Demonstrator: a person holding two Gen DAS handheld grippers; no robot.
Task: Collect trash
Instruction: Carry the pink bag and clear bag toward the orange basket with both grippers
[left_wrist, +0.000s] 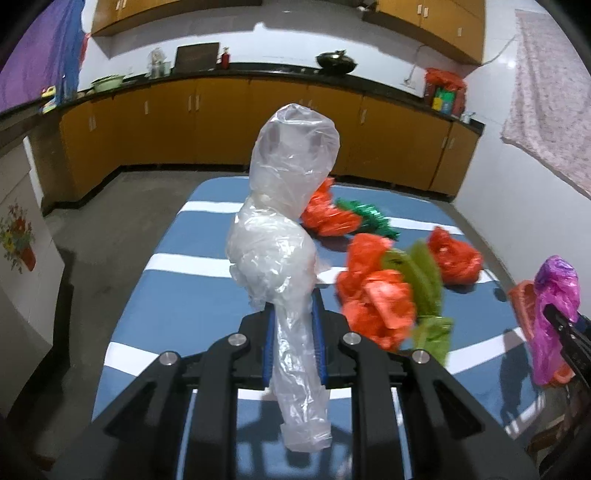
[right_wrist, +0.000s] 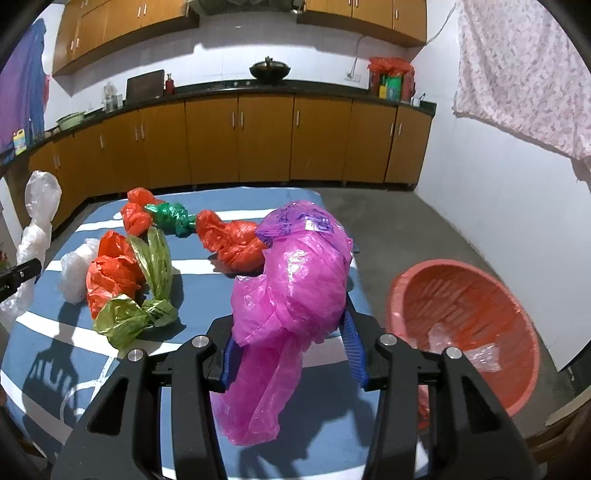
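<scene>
My left tongs (left_wrist: 293, 325) are clamped on a clear plastic bag (left_wrist: 284, 206), which stands up out of the blue pads well above the table (left_wrist: 177, 258); its tail hangs down behind them. My right tongs (right_wrist: 291, 343) are clamped on a pink plastic bag (right_wrist: 295, 280), bunched and drooping over the pads, with a purple printed patch at its top.

The table wears a blue cloth with white stripes. On it, between my two tongs, lies the loose trash. In the right wrist view I count three orange bags: one (right_wrist: 110, 273) near the left side, one (right_wrist: 136, 214) at the far end, one (right_wrist: 232, 240) just behind the pink bag. A dark green bag (right_wrist: 171, 218) is twisted between the two farther orange ones. Two light green bags: one (right_wrist: 157, 258) leaning against the near orange bag, one (right_wrist: 129, 317) in front of it. One small white bag (right_wrist: 75, 273) sits just left of that orange bag.

To the right of the table, down on the concrete floor, is a red basin (right_wrist: 461, 317) with clear plastic lying inside. The pink bag hides part of the table's right edge from me.

Behind, yellow cabinets (right_wrist: 266, 140) run along the wall under a dark counter, with a black wok (right_wrist: 269, 70) on it. A patterned cloth (right_wrist: 524, 74) hangs at the right.
</scene>
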